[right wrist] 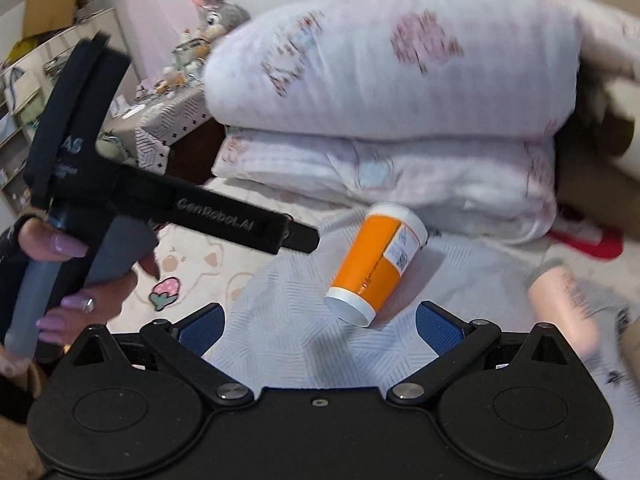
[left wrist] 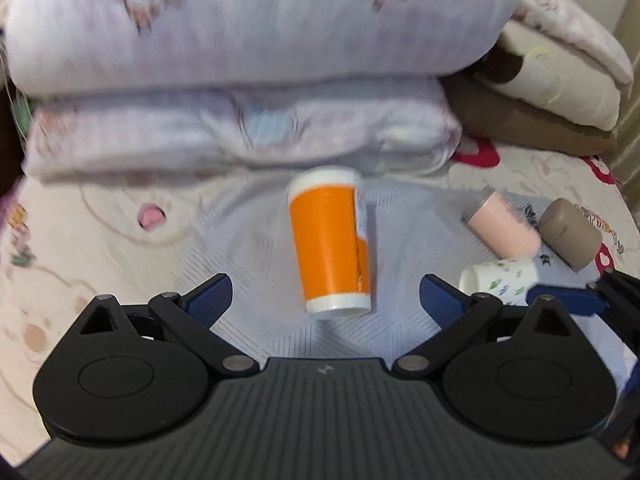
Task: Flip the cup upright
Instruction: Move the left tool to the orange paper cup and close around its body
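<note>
Both wrist views low, near cup (left wrist: 330, 242)

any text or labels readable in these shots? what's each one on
"GenRobot.AI", on the black arm of the left gripper, seen from the right wrist view.
"AS", the end of a partly hidden word, on that gripper's black body; smaller lines below it are too blurred to read.
White label on the orange cup: printed text and a code, too small to read.
Pink bottle: lettering blurred, unreadable.
Right gripper: no text visible.
</note>
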### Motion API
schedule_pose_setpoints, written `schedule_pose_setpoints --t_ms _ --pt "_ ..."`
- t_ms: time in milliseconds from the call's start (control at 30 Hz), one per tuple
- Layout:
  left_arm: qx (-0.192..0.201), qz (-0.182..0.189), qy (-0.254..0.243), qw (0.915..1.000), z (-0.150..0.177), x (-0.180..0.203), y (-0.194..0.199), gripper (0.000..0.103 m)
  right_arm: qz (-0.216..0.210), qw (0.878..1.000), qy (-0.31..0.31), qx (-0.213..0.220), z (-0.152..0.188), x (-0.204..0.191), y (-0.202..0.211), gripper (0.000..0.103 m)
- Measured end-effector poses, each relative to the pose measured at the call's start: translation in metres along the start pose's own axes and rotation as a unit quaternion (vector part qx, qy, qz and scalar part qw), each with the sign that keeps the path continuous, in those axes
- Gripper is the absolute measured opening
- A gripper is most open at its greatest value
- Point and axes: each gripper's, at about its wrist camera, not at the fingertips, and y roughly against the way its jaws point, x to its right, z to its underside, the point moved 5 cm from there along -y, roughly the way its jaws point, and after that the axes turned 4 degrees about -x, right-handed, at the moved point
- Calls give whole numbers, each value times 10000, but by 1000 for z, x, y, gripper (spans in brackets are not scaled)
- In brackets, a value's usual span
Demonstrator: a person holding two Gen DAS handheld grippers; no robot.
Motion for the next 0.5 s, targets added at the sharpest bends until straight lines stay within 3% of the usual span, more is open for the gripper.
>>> schedule_pose_setpoints --t_ms 267,500 --pt "82 576 149 9982 7 -9 -54 89 -78 9999 -48 -132 1 17 -75 101" --pt "129 846 257 9960 3 -17 -85 66 -54 9992 -336 -191 -4 33 -128 99"
